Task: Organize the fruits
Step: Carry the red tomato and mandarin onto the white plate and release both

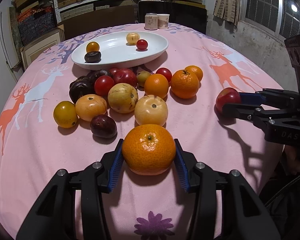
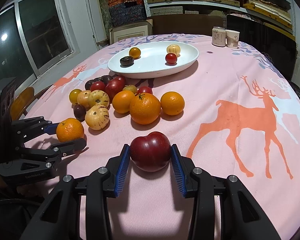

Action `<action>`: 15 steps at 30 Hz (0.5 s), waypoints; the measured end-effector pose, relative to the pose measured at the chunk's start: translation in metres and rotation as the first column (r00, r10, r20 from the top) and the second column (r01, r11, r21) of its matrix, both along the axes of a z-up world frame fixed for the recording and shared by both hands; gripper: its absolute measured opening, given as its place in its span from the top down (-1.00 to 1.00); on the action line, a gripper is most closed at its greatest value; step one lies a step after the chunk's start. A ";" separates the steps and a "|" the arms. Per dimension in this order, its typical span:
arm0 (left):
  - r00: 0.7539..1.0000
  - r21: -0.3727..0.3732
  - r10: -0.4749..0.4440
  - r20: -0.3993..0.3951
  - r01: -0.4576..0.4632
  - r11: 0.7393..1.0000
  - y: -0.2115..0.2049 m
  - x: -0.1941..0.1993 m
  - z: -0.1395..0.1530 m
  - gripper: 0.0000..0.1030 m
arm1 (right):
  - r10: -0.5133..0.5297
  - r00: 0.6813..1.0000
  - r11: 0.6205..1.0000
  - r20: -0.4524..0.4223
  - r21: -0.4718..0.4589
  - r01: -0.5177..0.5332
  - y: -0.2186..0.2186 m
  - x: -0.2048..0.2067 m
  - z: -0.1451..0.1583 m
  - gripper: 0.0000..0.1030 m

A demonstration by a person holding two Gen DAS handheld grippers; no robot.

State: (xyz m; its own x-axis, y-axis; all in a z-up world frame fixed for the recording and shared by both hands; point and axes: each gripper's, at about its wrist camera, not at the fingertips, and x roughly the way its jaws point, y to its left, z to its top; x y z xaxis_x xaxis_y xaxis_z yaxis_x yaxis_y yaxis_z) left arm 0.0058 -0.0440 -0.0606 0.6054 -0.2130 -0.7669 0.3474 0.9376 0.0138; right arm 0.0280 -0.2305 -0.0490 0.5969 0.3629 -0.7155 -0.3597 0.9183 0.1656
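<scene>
Both jaws are clamped: my left gripper (image 1: pixel 149 165) pinches a dimpled mandarin (image 1: pixel 148 149), my right gripper (image 2: pixel 150 161) a glossy red plum (image 2: pixel 150 151). Beyond, loose fruit (image 1: pixel 122 92) crowds the pink-clothed table (image 1: pixel 190 120), then the white oval plate (image 1: pixel 158 50).

Left gripper (image 1: pixel 149 165) and right gripper (image 2: pixel 150 165), black linkage arms, silver screws, ribbed blue pads (image 1: pixel 116 169) (faint white lettering on housings)

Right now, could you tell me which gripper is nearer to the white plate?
Neither, clearly. The left gripper grips a mandarin and the right gripper a red plum; the white plate lies beyond the fruit pile from both.
</scene>
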 end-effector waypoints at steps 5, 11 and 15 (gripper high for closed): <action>1.000 -0.007 0.003 0.005 -0.003 1.000 0.003 -0.001 0.003 0.10 | -0.002 1.000 1.000 0.003 0.004 0.002 -0.001 -0.001 0.002 0.19; 0.999 -0.063 0.029 0.028 -0.027 0.998 0.023 0.005 0.028 0.10 | -0.020 0.999 0.998 0.033 0.052 0.018 -0.013 0.004 0.021 0.19; 0.997 -0.068 0.062 0.056 -0.058 0.996 0.036 0.024 0.048 0.10 | -0.040 0.996 0.997 0.085 0.068 0.034 -0.020 0.016 0.044 0.19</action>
State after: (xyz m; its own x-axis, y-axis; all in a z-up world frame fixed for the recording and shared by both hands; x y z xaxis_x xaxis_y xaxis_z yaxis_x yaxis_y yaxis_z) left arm 0.0298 -0.0075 -0.0126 0.6616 -0.2241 -0.7156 0.2908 0.9563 -0.0306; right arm 0.0442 -0.2505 -0.0051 0.6692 0.3845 -0.6359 -0.3409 0.9192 0.1970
